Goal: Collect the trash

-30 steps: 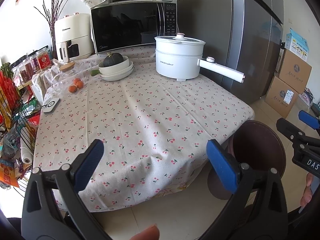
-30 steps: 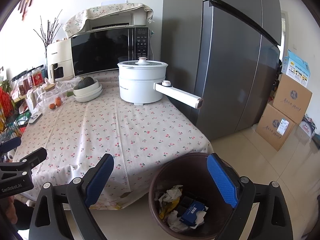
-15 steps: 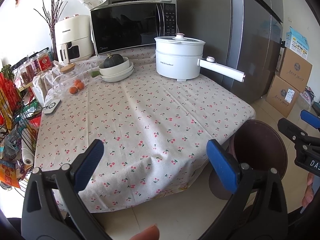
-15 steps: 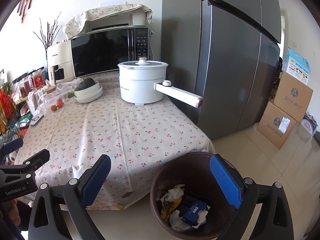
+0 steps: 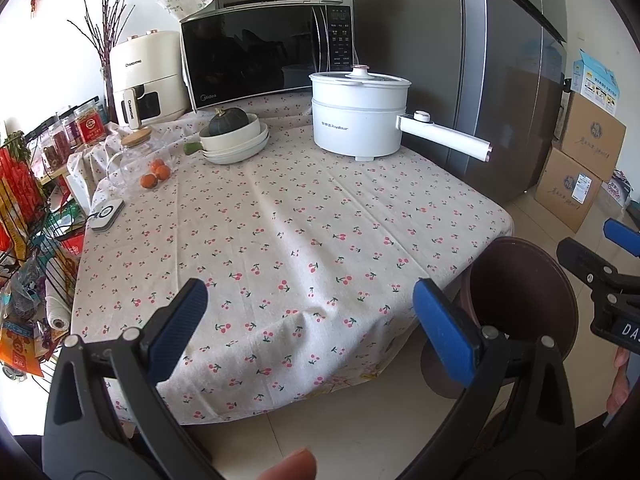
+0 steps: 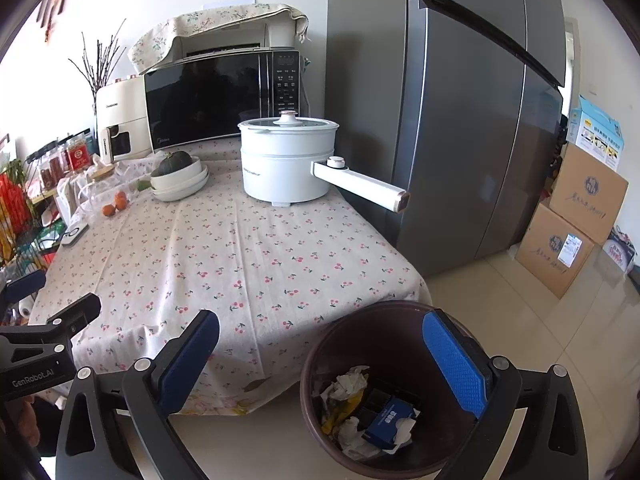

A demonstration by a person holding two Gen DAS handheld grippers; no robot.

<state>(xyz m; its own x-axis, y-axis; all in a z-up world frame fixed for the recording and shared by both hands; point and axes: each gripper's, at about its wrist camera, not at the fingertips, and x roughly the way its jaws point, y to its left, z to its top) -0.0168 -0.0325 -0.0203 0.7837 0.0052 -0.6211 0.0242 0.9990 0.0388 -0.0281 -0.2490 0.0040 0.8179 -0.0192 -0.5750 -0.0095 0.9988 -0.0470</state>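
A dark brown trash bin (image 6: 384, 344) stands on the floor at the table's near right corner; it also shows in the left wrist view (image 5: 520, 292). Inside lie crumpled white paper (image 6: 352, 380), a yellow wrapper (image 6: 346, 404) and a blue box (image 6: 390, 420). My right gripper (image 6: 320, 364) is open and empty, above the bin's near side. My left gripper (image 5: 310, 328) is open and empty, over the table's front edge. The cherry-print tablecloth (image 5: 280, 240) carries no loose trash that I can see.
A white electric pot (image 5: 360, 120) with a long handle (image 5: 444, 138) juts toward the grey fridge (image 6: 460, 120). Stacked bowls with a squash (image 5: 234, 136), oranges (image 5: 154, 174), a microwave (image 5: 264, 56) and an air fryer (image 5: 144, 76) stand at the back. Cardboard boxes (image 6: 576, 220) sit right; a wire rack (image 5: 24, 220) left.
Both grippers have drawn back and risen slightly; the view of the table and bin shifted a little. Both stay open and empty.
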